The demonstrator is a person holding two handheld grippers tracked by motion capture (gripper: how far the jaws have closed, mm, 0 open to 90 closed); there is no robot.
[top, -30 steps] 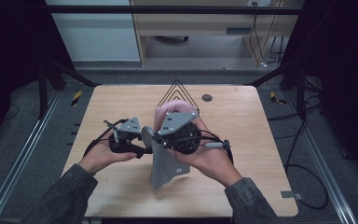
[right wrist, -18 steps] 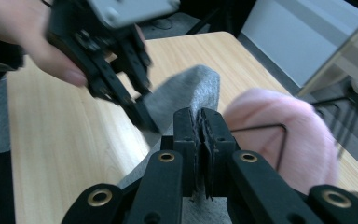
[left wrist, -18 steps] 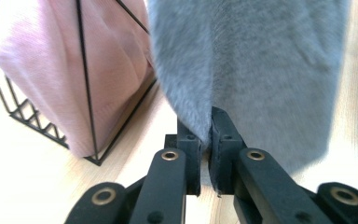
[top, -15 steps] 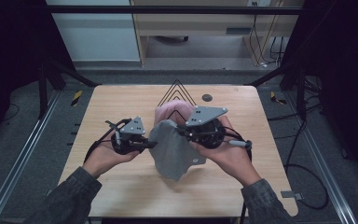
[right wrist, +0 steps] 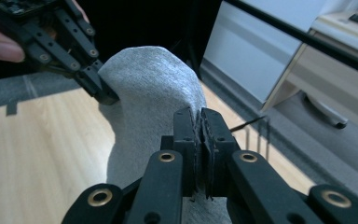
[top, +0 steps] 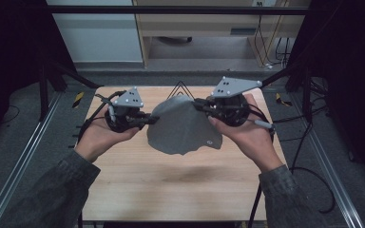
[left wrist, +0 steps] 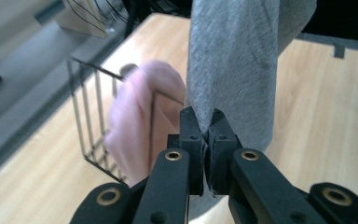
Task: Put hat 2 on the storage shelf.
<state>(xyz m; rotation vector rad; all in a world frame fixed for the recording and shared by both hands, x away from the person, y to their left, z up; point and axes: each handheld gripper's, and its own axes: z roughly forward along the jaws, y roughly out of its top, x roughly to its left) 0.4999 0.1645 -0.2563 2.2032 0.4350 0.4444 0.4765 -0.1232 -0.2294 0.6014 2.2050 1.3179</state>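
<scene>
In the high view your left gripper (top: 148, 119) sits left of centre and your right gripper (top: 200, 104) right of centre; the cloth (top: 185, 127) hangs between them above the table (top: 171, 185); the wire rack (top: 180, 89) stands behind it, at the table's far edge.

Left gripper (top: 145, 121) and right gripper (top: 200, 105) are both pinching the grey cloth (top: 185, 127), which is hanging between them above the wooden table (top: 171, 185); wire rack (top: 179, 89) is sitting just behind.
</scene>
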